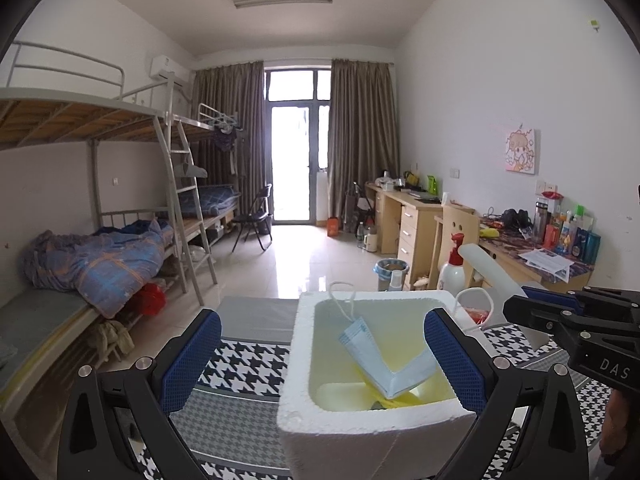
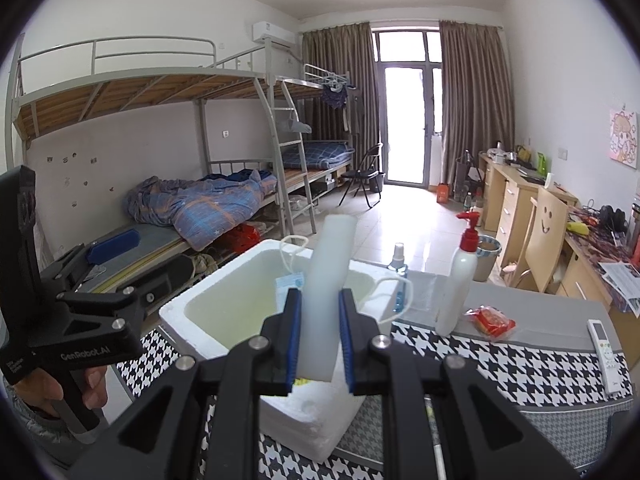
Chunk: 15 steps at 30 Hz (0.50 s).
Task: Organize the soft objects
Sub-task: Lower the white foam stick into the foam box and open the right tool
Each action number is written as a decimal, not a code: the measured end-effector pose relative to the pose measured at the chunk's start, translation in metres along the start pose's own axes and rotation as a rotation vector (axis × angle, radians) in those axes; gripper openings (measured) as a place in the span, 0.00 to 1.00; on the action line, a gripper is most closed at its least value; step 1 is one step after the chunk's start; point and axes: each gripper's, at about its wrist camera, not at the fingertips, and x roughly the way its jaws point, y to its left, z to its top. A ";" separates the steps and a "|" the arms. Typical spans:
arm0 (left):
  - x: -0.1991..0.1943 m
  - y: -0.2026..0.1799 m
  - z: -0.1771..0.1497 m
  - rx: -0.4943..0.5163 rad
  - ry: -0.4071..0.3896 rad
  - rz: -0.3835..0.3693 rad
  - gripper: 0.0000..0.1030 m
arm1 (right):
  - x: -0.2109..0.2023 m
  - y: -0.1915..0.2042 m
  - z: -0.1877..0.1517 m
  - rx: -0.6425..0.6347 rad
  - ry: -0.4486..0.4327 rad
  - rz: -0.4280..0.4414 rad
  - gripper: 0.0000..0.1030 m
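Foam strip [image 2: 320,300], pale and tilted, is clamped between the blue pads of the right hand-held gripper [image 2: 319,340] above the white foam box [image 2: 192,320]. The left hand-held gripper [image 1: 322,352] is spread wide around the box's near end, holding nothing. A blue mask [image 1: 384,356] lies inside the box. The box sits on the table [image 2: 520,364] by its left edge, with a pump bottle [image 2: 460,280] and remote [image 2: 604,356] to its right.

My right gripper [image 2: 319,338] clamps a white foam strip [image 2: 327,292] upright over the foam box [image 2: 208,320]; a blue mask [image 2: 289,285] lies inside it, my left gripper [image 2: 100,264] beside the box.
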 end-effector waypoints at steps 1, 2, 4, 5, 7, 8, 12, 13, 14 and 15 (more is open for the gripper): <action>-0.001 0.002 0.000 -0.001 0.002 0.003 0.99 | 0.001 0.002 0.000 -0.003 0.000 0.003 0.20; -0.002 0.004 -0.001 -0.002 0.002 0.005 0.99 | 0.002 0.004 0.001 -0.008 0.000 0.007 0.20; -0.004 0.007 -0.001 0.000 -0.002 0.016 0.99 | 0.005 0.007 0.002 -0.012 0.001 0.015 0.20; -0.005 0.008 -0.001 0.002 -0.003 0.024 0.99 | 0.007 0.009 0.003 -0.012 0.002 0.021 0.20; -0.006 0.011 -0.002 0.003 -0.004 0.027 0.99 | 0.009 0.012 0.004 -0.013 0.005 0.032 0.20; -0.007 0.012 -0.002 0.003 -0.004 0.027 0.99 | 0.011 0.013 0.005 -0.014 0.008 0.040 0.20; -0.012 0.019 -0.006 -0.004 -0.014 0.042 0.99 | 0.016 0.018 0.008 -0.026 0.014 0.047 0.20; -0.013 0.020 -0.007 -0.005 -0.015 0.044 0.99 | 0.017 0.019 0.008 -0.027 0.015 0.051 0.20; -0.013 0.021 -0.008 -0.006 -0.014 0.044 0.99 | 0.018 0.021 0.009 -0.027 0.017 0.057 0.20; -0.013 0.022 -0.009 -0.005 -0.012 0.044 0.99 | 0.019 0.021 0.009 -0.026 0.018 0.064 0.20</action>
